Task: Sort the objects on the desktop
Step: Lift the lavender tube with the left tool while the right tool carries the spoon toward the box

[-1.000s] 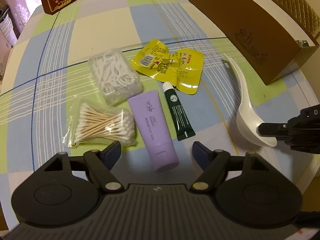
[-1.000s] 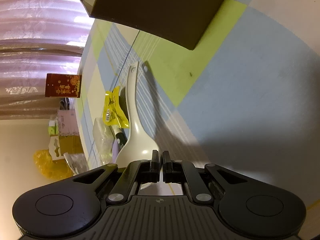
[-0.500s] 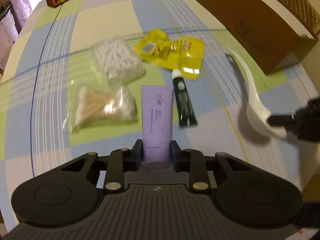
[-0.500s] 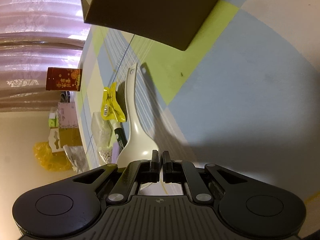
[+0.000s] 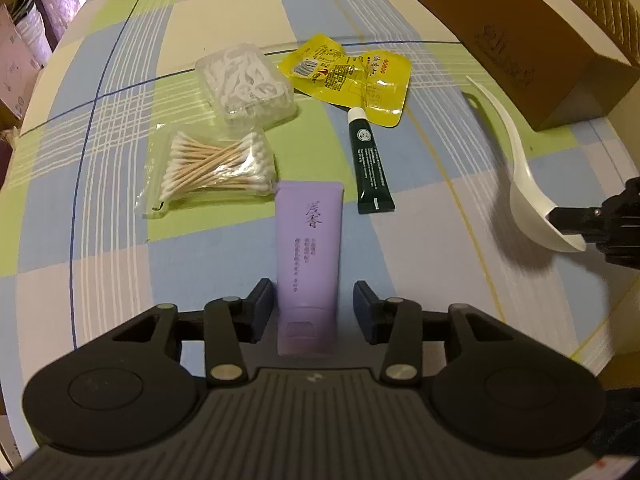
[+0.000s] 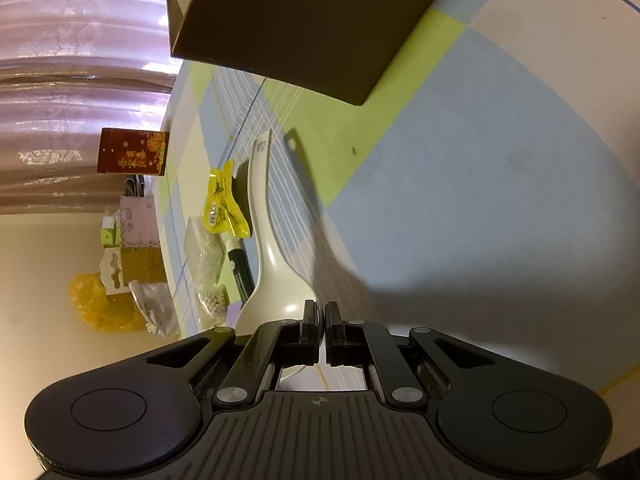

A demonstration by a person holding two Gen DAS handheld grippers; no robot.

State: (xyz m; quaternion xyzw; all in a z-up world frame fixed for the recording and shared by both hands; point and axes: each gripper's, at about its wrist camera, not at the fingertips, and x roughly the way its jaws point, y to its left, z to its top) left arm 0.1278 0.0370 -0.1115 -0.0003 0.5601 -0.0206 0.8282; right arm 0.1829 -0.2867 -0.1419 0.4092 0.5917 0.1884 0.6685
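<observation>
Left gripper (image 5: pixel 314 303): fingers opening, purple tube (image 5: pixel 308 248) lying on the counter (image 5: pixel 200 264) between them, right pad clear of it. Beyond the fingers: swabs (image 5: pixel 212 166), green tube (image 5: pixel 370 166), floss box (image 5: pixel 244 82), yellow sachets (image 5: pixel 352 76). Right gripper (image 6: pixel 322 322): fingers closed, pinching the white spoon (image 6: pixel 266 264) by its bowl, brown box (image 6: pixel 316 20) beyond.

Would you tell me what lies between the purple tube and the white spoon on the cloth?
In the left wrist view, the dark green tube lies between the purple tube and the white spoon; otherwise only bare checked cloth.
</observation>
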